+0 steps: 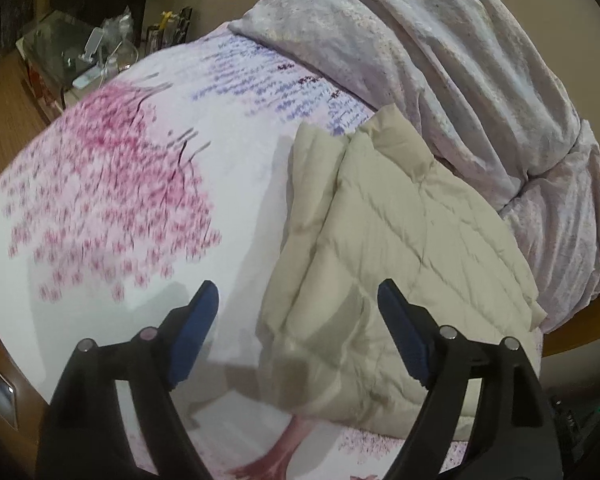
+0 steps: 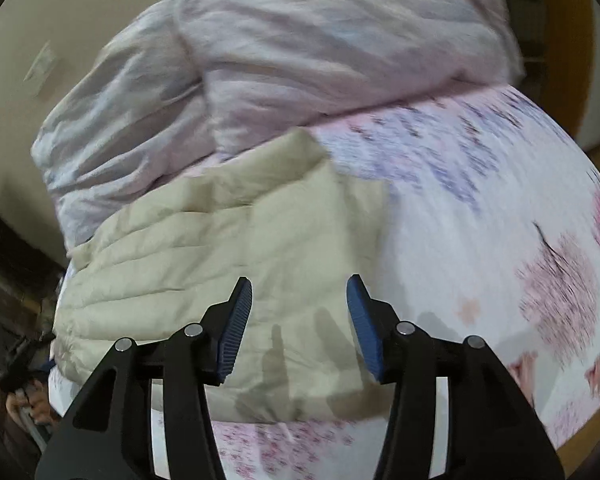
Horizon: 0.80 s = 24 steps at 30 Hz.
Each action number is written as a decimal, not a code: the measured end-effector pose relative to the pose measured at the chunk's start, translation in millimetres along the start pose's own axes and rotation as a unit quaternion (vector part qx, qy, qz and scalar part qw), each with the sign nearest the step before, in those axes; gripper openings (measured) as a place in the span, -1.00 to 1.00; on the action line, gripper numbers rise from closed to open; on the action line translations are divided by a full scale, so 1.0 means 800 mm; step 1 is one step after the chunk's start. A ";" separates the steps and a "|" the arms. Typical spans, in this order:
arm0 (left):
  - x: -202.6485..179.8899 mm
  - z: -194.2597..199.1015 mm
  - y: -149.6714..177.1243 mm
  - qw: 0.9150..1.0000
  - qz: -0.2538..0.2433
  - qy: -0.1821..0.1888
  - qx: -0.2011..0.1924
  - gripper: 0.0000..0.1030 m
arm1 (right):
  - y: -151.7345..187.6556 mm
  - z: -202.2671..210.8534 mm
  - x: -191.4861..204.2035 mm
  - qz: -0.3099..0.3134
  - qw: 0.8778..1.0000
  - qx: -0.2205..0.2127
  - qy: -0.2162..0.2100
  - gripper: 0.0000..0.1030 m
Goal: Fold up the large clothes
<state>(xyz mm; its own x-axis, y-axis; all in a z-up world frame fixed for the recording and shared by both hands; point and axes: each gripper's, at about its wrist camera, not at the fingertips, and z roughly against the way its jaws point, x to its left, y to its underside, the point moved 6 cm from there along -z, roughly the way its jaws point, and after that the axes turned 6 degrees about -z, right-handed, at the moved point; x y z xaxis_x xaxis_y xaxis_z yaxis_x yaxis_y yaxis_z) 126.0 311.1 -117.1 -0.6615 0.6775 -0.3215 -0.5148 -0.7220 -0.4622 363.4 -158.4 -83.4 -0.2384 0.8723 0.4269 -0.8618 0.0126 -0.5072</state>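
Note:
A cream quilted puffer jacket [image 1: 384,248] lies folded in a rough rectangle on the bed, near its front edge; it also shows in the right wrist view [image 2: 228,248]. My left gripper [image 1: 298,292] is open and empty, held above the jacket's left edge. My right gripper [image 2: 300,284] is open and empty, held above the jacket's near right part. Neither gripper touches the cloth.
The bed sheet [image 1: 132,184] is white with pink blossom and purple print. A crumpled pale lilac duvet [image 1: 460,60] is piled behind the jacket, also in the right wrist view [image 2: 300,48]. A glass-topped side table [image 1: 72,52] with small items stands beyond the bed.

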 end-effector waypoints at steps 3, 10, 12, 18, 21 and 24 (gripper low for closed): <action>-0.009 -0.007 -0.015 1.000 -0.017 -0.014 0.004 0.60 | 0.006 -0.023 0.031 0.035 0.999 0.018 -0.006 0.00; -0.025 -0.030 -0.032 0.997 -0.048 -0.049 0.019 0.60 | 0.023 -0.072 0.045 0.073 0.996 0.045 0.027 0.00; -0.024 -0.035 -0.034 0.997 -0.053 -0.058 0.022 0.60 | 0.029 -0.091 0.039 0.078 0.994 0.057 0.040 0.00; -0.019 -0.051 -0.038 0.995 -0.061 -0.074 0.033 0.60 | 0.046 -0.110 0.038 0.084 0.993 0.069 0.047 0.01; -0.013 -0.060 -0.037 0.995 -0.058 -0.075 0.041 0.64 | 0.046 -0.111 0.036 0.080 0.993 0.073 0.041 0.01; -0.007 -0.072 -0.031 0.996 -0.045 -0.065 0.052 0.64 | 0.045 -0.111 0.034 0.077 0.994 0.075 0.035 0.01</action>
<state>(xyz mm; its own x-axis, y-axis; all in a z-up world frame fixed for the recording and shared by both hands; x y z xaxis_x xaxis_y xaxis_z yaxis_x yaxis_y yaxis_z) 174.1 333.3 -151.1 -0.6715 0.7211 -0.1708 -0.6239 -0.6745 -0.3947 365.5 -90.6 -156.3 -0.3448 0.8902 0.2979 -0.8764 -0.1916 -0.4419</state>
